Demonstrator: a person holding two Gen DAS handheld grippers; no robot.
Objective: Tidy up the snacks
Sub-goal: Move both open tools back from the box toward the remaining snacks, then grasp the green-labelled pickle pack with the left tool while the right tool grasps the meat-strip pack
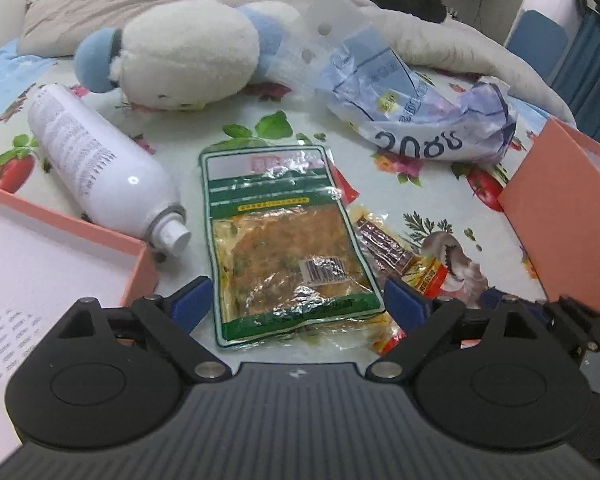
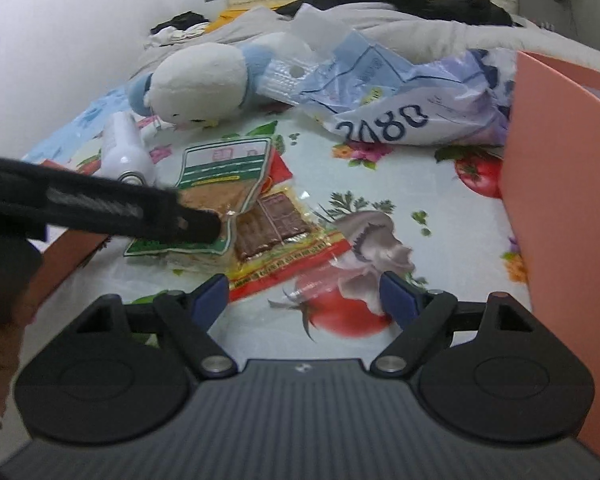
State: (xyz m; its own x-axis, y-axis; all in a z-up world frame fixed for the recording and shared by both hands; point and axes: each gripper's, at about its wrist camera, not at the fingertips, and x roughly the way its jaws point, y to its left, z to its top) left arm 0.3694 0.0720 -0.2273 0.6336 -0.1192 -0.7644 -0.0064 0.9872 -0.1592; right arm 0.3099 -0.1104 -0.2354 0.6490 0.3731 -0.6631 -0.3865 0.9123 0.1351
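A floral-printed bedsheet (image 1: 260,120) covers the bed, with a rumpled grey blanket (image 1: 439,40) at its far side. Taking the green-bordered snack packet (image 1: 284,240) as landmark: a plush white-and-blue toy (image 1: 188,52) lies beyond it, a crinkled plastic bag (image 1: 419,108) marked "2080" beyond and to its right. 2 salmon-pink cardboard boxes flank it, one to the left (image 1: 60,240), one to the right (image 1: 559,220). A smooth white spray can (image 1: 100,164) lies on its side just left of the packet, nozzle near the left box's corner. A glossy red-and-yellow snack packet (image 1: 403,260) is tucked partly beneath the landmark's right edge. The left gripper (image 1: 300,304) hangs low over the packet's near end, fingers spread wide either side. The right gripper (image 2: 301,292), fingers also released, hovers over bare sheet nearby.
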